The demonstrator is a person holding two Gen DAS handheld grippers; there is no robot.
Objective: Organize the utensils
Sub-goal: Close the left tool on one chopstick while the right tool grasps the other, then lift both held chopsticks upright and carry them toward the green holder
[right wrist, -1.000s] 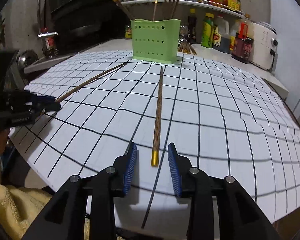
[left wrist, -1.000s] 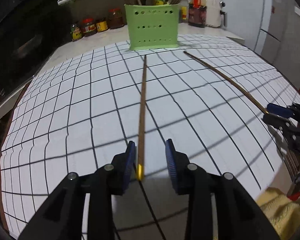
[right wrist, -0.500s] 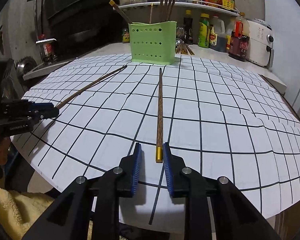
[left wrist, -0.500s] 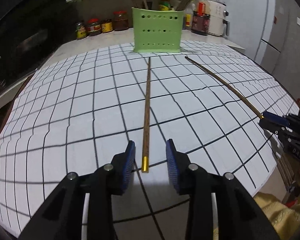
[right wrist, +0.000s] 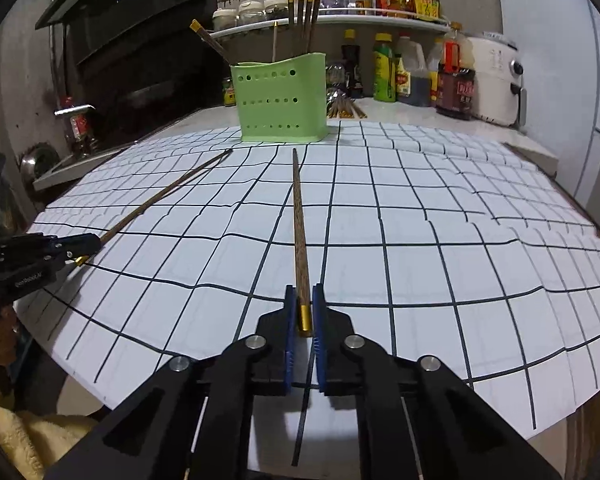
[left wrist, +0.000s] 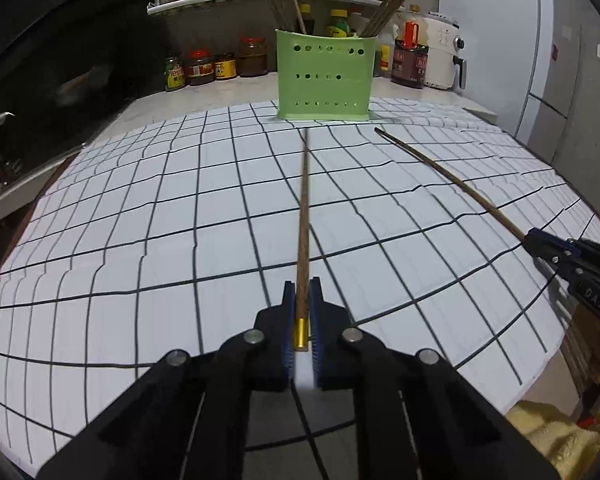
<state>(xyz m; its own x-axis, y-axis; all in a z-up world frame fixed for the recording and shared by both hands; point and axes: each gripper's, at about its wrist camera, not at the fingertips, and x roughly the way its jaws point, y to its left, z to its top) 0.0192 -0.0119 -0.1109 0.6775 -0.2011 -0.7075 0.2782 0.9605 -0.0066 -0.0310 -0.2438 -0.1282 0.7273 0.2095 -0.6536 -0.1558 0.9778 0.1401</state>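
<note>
Left chopstick (left wrist: pixel 303 216): flat on the grid mat (left wrist: pixel 140 240), gold end toward the camera, tip pointing at the holder (left wrist: pixel 326 76).
Right chopstick (right wrist: pixel 300 232): likewise flat on the mat, gold cap near, tip just short of the holder; seen from the left wrist as a thin diagonal off to the right.
Left gripper (left wrist: pixel 301 316): clamped on the gold-capped end of the left chopstick, blue pads pressed to both sides.
Right gripper (right wrist: pixel 302 312): closed on the gold cap of the right chopstick, pads tight against the wood.
Holder: green, perforated, upright at the far edge of the mat, several chopsticks already standing in it and leaning outward.
Surroundings: jars (left wrist: pixel 204 66) and bottles (right wrist: pixel 384 68) on the counter behind, white appliance (right wrist: pixel 496 80) to the right, yellow cloth (left wrist: pixel 552 436) below the mat edge.
Step, as judged: both sticks gripped, not yet raised; lifting and dropping into the holder to come.
Risk, pivot: grip at the very end, so a long unsupported length likely to droop or swing on lifting.
Risk, slip: smooth metal cap between pads, possible sliding out.
Risk, entry: tips apt to catch the holder rim or the leaning sticks, tipping the light holder.
Risk, crossing: both arms converging on one opening, chance of sticks clashing.
</note>
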